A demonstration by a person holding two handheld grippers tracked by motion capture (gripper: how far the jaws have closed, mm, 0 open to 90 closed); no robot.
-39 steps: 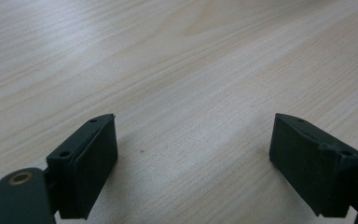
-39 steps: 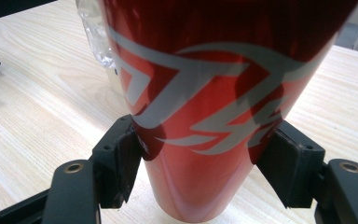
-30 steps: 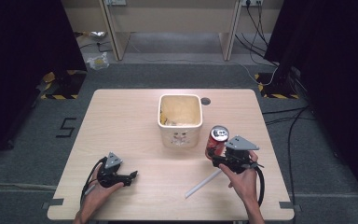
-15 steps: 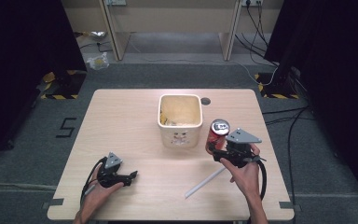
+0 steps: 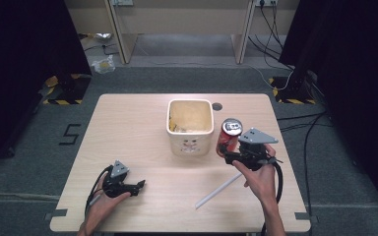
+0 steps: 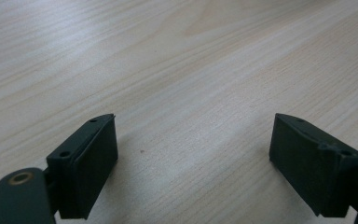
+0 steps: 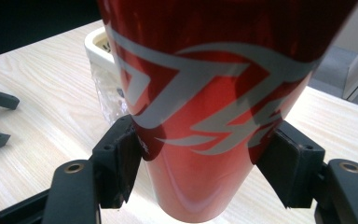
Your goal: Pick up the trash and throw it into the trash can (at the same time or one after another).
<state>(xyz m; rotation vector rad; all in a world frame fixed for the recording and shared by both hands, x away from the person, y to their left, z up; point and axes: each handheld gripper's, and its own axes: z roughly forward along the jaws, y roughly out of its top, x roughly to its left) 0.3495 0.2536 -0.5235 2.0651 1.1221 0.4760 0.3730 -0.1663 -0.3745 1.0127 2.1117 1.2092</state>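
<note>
We have the red can (image 5: 230, 135) clamped in our right gripper (image 5: 228, 153), lifted off the table (image 5: 128, 128) at the bin's (image 5: 191, 146) three o'clock, so the pick-up looks done. Carrying it over the rim and dropping it in is left. Our left gripper (image 5: 139, 186) rests at seven o'clock, jaws apart and empty. A white straw (image 5: 218, 191) lies at five o'clock.

A square cream plastic bin (image 5: 190, 129) stands at the middle of the pale wooden table (image 5: 128, 128), nearer its far edge. A red drink can (image 5: 229, 136) is just right of the bin, with a white straw (image 5: 219, 191) before it towards the near edge
</note>
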